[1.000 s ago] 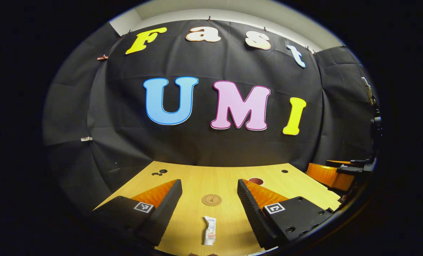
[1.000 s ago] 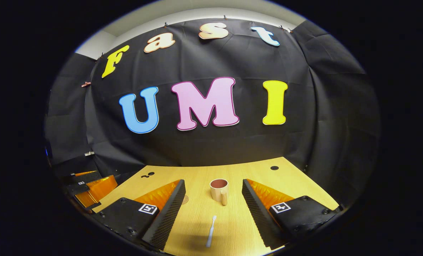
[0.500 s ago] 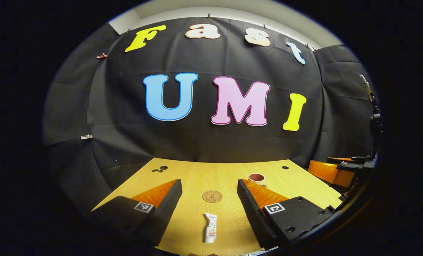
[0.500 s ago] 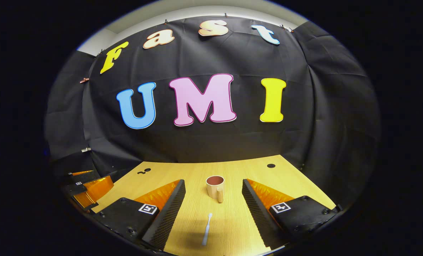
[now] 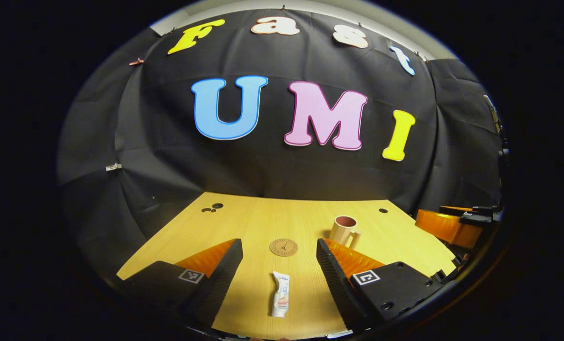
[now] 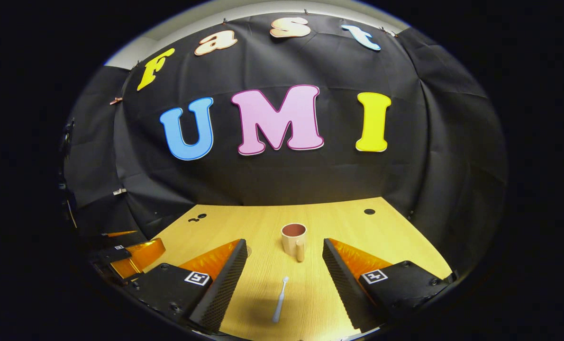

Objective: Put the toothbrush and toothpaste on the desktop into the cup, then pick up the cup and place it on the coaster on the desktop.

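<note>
Left gripper (image 5: pixel 279 265): held above the desktop (image 5: pixel 244 222) with its jaws spread wide, nothing between them; the toothpaste lies on the wood in the gap below.
Right gripper (image 6: pixel 284 265): also above the desktop, fingers wide apart and empty, the toothbrush lying in the gap.
Toothpaste (image 5: pixel 280 300): a small white tube lying flat, lengthwise between the left gripper's fingers, touching neither. There is printing on it, but too small to read.
Toothbrush (image 6: pixel 279 299): pale and thin, lying flat on the wood, head towards the cup, apart from both fingers.
Cup (image 6: pixel 295 238): beige mug with a reddish-brown inside, standing upright, handle turned towards the right gripper; it sits beyond the toothbrush. In the left gripper view it stands to the right of the coaster, apart from it.
Coaster (image 5: pixel 284 247): a round brown disc flat on the desktop, just beyond the toothpaste, with a small dark emblem at its centre and a ring of lettering I cannot make out.
Finger markers (image 5: pixel 366 277): square black-and-white coded tags on the gripper fingers, no words.
</note>
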### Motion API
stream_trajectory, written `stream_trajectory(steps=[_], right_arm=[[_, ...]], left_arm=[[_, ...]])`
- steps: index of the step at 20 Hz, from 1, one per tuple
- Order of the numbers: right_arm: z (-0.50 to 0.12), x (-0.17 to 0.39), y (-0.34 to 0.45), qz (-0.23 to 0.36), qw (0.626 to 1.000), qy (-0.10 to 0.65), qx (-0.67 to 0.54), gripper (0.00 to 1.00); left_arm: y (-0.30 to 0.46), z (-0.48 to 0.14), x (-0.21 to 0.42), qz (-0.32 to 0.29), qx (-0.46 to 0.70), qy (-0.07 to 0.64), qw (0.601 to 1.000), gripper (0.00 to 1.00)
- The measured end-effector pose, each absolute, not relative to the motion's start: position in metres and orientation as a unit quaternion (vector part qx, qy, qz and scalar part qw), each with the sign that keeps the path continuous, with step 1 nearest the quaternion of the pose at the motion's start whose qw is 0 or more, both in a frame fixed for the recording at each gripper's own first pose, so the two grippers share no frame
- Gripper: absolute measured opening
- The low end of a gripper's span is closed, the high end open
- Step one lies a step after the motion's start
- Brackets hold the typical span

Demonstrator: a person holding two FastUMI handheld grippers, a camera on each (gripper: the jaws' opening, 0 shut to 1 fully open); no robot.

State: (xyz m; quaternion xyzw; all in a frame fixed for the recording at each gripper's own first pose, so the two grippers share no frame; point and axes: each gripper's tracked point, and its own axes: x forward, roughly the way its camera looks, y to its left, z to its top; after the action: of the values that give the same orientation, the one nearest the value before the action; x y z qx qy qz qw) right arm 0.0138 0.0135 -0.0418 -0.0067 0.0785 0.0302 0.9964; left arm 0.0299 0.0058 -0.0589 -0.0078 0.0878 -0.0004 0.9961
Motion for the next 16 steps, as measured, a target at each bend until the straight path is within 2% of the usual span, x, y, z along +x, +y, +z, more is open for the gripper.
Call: stream_trajectory(steps=[10, 16], right_arm=[[-0.072, 0.033, 0.012, 0.045, 0.991, 0.122, -0.013, 0.99], [-0.091, 0.043, 0.004, 0.056, 0.987, 0.151, -0.022, 0.99]], left_arm=[[0.002, -0.148, 0.062, -0.010, -0.004, 0.183, 0.983, 0.98], [0.001, -0.212, 0.085, -0.002, 0.005, 0.265, 0.964, 0.98]])
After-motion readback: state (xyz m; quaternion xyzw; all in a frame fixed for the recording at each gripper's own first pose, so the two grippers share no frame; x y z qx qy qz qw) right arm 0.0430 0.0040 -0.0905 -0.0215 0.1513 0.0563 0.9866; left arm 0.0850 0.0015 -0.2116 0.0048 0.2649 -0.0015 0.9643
